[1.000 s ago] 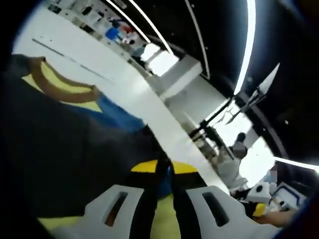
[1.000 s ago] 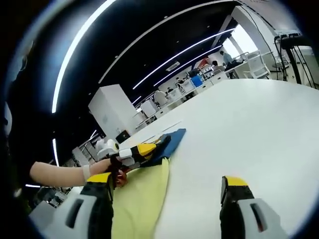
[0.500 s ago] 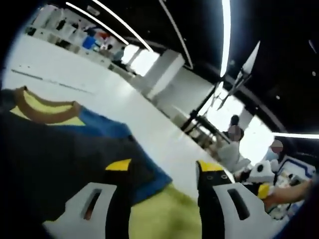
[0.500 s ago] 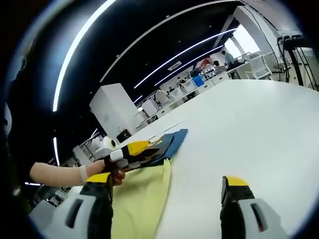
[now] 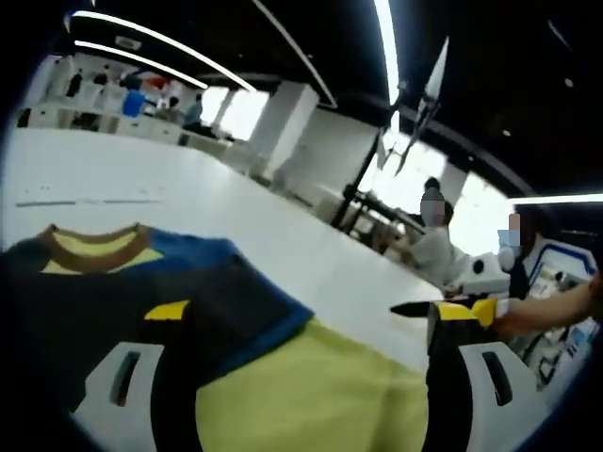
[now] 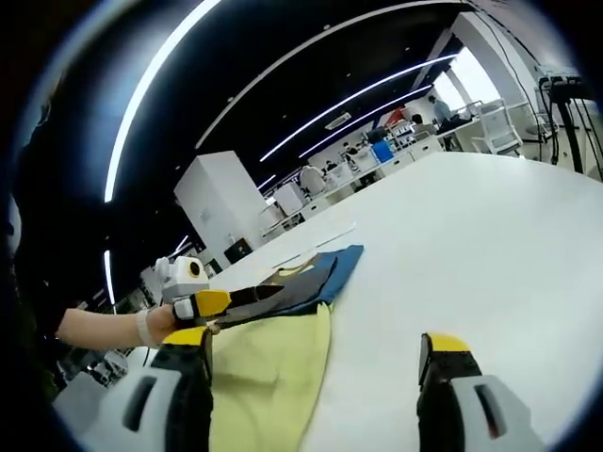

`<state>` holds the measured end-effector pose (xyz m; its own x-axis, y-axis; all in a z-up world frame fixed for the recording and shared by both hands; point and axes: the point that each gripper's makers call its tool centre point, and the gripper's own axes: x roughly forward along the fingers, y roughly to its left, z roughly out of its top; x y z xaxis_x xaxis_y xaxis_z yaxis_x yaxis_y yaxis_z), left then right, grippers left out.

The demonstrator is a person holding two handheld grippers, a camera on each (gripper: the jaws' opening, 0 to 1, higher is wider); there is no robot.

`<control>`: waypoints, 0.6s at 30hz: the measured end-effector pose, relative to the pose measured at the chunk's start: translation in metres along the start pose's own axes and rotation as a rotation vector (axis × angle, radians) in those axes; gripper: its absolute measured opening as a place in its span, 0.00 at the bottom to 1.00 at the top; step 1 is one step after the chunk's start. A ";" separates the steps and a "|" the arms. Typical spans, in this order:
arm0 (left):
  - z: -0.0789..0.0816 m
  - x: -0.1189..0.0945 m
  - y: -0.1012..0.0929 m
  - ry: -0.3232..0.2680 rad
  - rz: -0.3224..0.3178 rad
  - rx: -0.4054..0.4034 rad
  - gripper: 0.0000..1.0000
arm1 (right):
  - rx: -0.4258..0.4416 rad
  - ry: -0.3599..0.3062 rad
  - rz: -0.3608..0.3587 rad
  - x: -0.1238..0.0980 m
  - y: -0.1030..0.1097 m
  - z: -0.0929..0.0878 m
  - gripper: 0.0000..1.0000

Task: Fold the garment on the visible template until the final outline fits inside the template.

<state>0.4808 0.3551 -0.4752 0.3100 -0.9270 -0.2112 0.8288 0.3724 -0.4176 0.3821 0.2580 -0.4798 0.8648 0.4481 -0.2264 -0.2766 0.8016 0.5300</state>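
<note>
The garment (image 5: 104,292) is a dark navy and blue shirt with a brown collar (image 5: 94,250), lying flat on the white table (image 5: 311,268). A yellow-green cloth (image 5: 311,395) spreads out from under its blue edge. I cannot tell whether this cloth is the template. My left gripper (image 5: 315,315) stands open just above that edge, holding nothing. In the right gripper view the shirt (image 6: 316,275) lies beyond the yellow-green cloth (image 6: 273,363), and the left gripper (image 6: 247,297) hovers at its near edge. My right gripper (image 6: 316,341) is open and empty, over the cloth and table.
A person's hand (image 6: 151,325) holds the left gripper, and a forearm (image 5: 556,306) reaches in at the right. The table (image 6: 471,245) stretches far to the right. Two thin lines (image 5: 75,201) mark the table beyond the collar. Seated people and desks fill the background.
My left gripper was shut on the shirt's dark edge. It has opened, let the fabric go and drawn back. The right gripper stayed open and almost still.
</note>
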 end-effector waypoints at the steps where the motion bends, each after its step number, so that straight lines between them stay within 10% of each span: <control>1: 0.001 -0.007 0.000 0.001 0.004 0.003 0.99 | -0.005 0.002 0.002 0.000 0.001 0.001 0.91; 18: -0.024 -0.163 0.030 0.038 0.206 0.036 0.97 | -0.083 0.062 0.016 -0.005 0.014 -0.003 0.91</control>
<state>0.4434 0.5187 -0.4743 0.4572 -0.8290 -0.3220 0.7664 0.5509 -0.3304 0.3732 0.2679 -0.4736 0.8333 0.4825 -0.2698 -0.3262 0.8232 0.4648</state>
